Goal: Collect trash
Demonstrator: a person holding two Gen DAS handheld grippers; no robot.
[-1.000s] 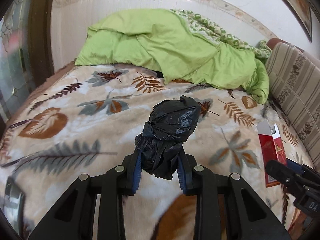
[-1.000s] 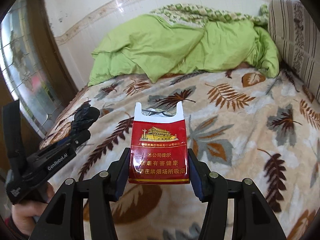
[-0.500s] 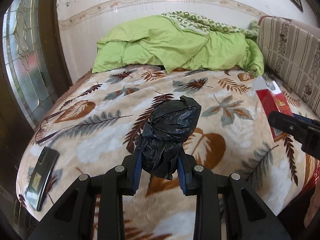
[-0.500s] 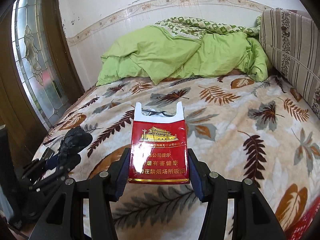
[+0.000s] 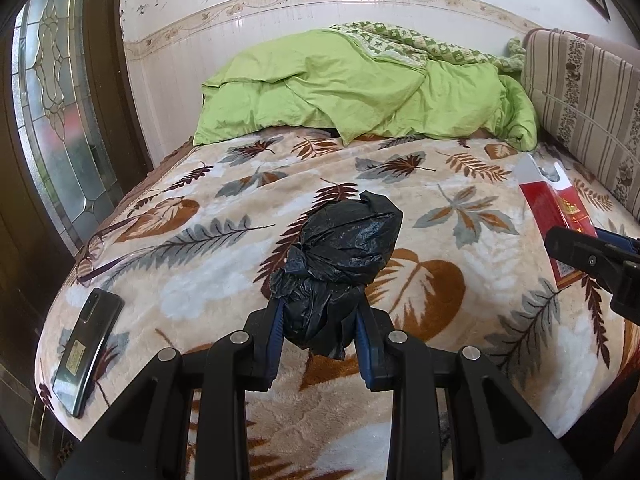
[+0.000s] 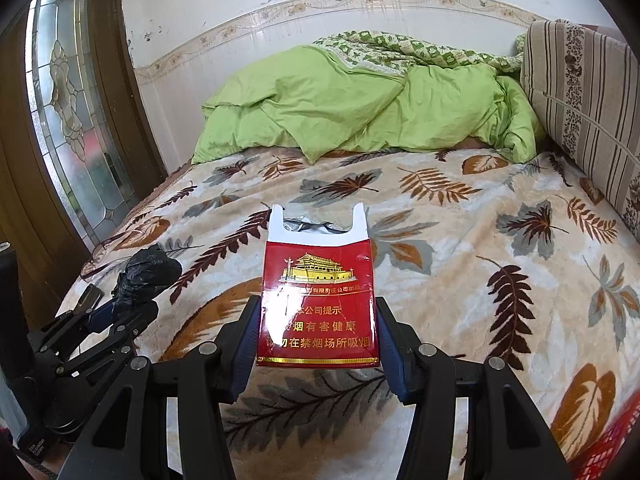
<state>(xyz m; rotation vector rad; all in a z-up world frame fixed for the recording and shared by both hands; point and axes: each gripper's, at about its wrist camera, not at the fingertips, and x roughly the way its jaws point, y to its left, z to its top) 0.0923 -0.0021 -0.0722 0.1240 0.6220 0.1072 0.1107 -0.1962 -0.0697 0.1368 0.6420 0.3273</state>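
1. i hold the left gripper (image 5: 320, 320) with its fingers (image 5: 276, 332) pinched on a crumpled black plastic bag (image 5: 340, 256), which stands up between them, clear of the bed (image 5: 208, 280).
2. my right gripper (image 6: 318, 332) has its fingers (image 6: 246, 340) clamped on both side edges of an opened red cigarette pack (image 6: 318, 304), lid torn off and foil showing at the top, held above the leaf-print blanket (image 6: 480, 248).
3. what has changed over the past second: both views have pulled back from the bed. the green duvet (image 5: 360, 92) sits farther off than it did, the near edge of the mattress has come into sight, and a dark phone (image 5: 86, 344) with a pair of glasses (image 5: 96, 256) now shows at the left corner. neither grip has altered; bag and pack sit between the fingers just as they did.
4. in the last half second the framing has barely shifted, so i judge the retreat has paused.
5. my reading for the task: both pieces of trash are off the bed and secured, so the picking stage looks done. what remains is carrying them to a bin, which no view shows. the phone and glasses look like belongings, not rubbish.
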